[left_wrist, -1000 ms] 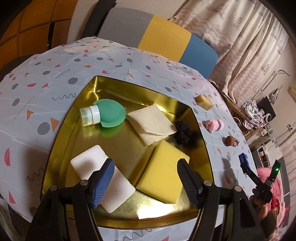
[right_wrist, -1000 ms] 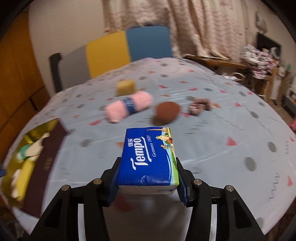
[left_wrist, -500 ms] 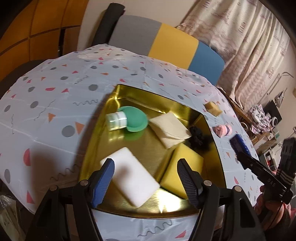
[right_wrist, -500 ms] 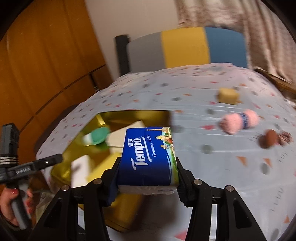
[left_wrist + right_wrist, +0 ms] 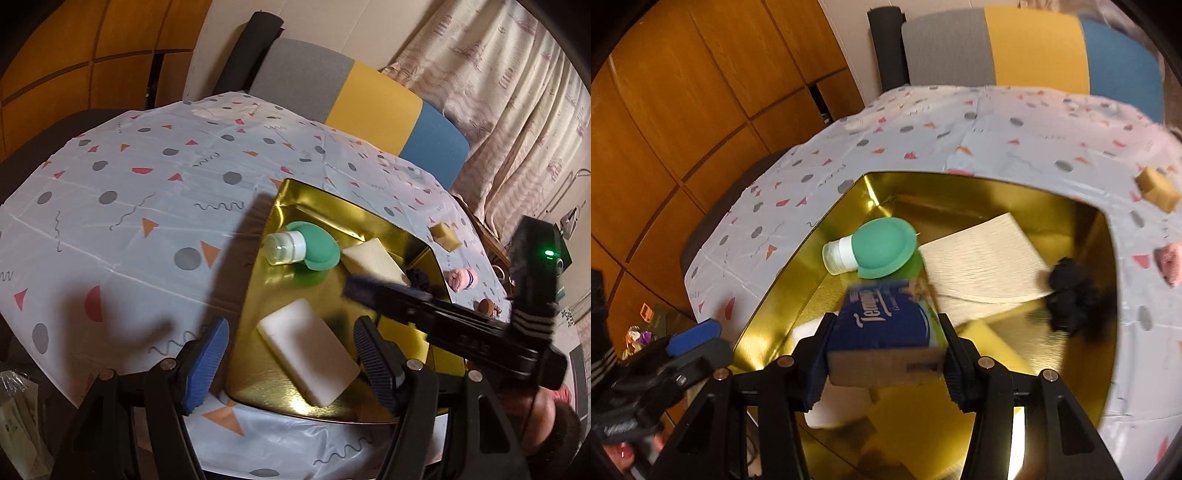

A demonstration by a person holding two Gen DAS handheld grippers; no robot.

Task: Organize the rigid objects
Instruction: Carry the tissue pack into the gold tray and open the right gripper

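Observation:
My right gripper [image 5: 886, 347] is shut on a blue Tempo tissue pack [image 5: 886, 325], held above the gold tray [image 5: 798, 258]. Under the pack lie a green bottle with a white cap [image 5: 882, 247], a beige cloth [image 5: 982, 266], a black scrunchie [image 5: 1071, 295], a yellow sponge [image 5: 912, 417] and a white block [image 5: 834, 406]. My left gripper [image 5: 291, 350] stands open over the tray's near left corner [image 5: 251, 295], with the white block [image 5: 306, 350] below its fingers. In the left wrist view the pack [image 5: 358, 288] comes in from the right, blurred.
On the patterned tablecloth right of the tray lie a small tan sponge [image 5: 445, 236], a pink yarn roll [image 5: 461, 278] and a brown lump [image 5: 485, 306]. A grey, yellow and blue chair [image 5: 369, 96] stands behind the table. Wooden cabinets [image 5: 683, 110] are at the left.
My right gripper has swung left with the tissue pack, from over the open tablecloth to over the gold tray. The left gripper has drifted left, still open.

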